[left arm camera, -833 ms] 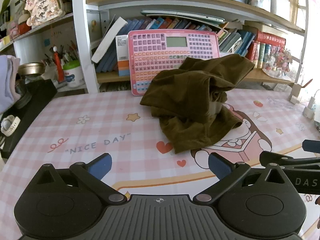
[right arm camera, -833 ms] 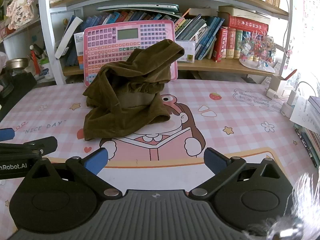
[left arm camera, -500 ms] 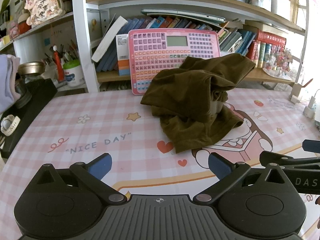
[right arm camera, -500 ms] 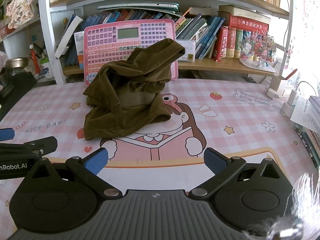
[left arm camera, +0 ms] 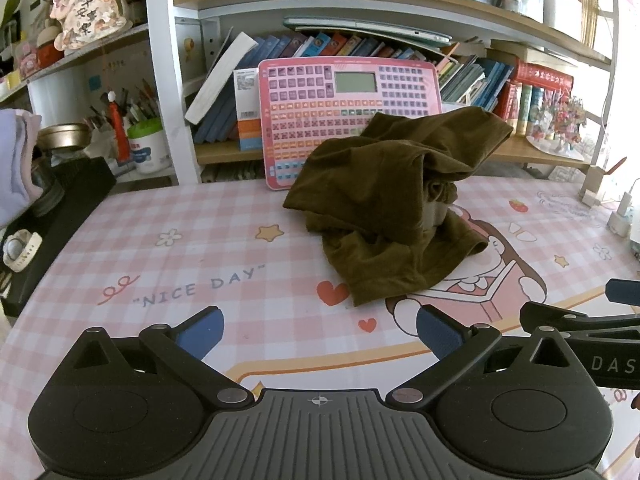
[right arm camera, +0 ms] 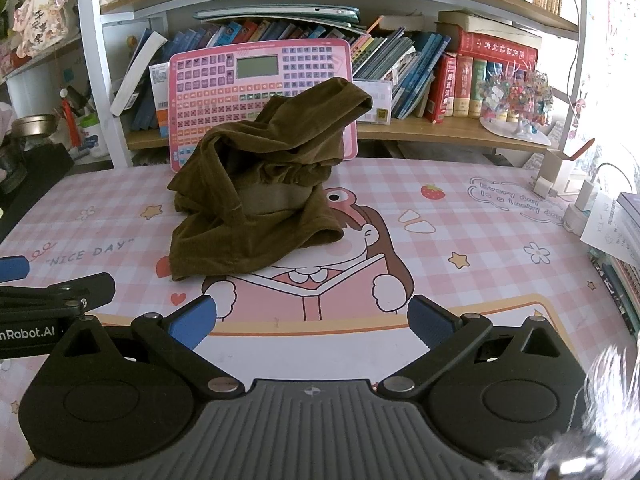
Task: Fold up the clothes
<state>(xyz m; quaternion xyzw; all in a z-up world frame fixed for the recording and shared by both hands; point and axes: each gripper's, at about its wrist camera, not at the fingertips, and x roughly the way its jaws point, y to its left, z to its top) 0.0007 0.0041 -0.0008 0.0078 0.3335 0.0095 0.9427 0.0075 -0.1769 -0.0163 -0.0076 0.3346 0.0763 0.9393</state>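
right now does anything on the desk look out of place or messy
Yes: the brown garment sits crumpled in a heap on the pink checked mat, one end propped up against the pink keyboard toy instead of lying flat. Nothing looks spilled or damaged.

Between both tongs and the crumpled olive-brown garment the pink checked bench lies bare, so the way forward is free. The heap sits mid-bench, leaning back against the upright pink keyboard toy, which blocks any pass behind it, as does the bookshelf beyond. To the left, a black box crowds the bench edge. To the right, open surface runs to chargers and stacked books at the rim.
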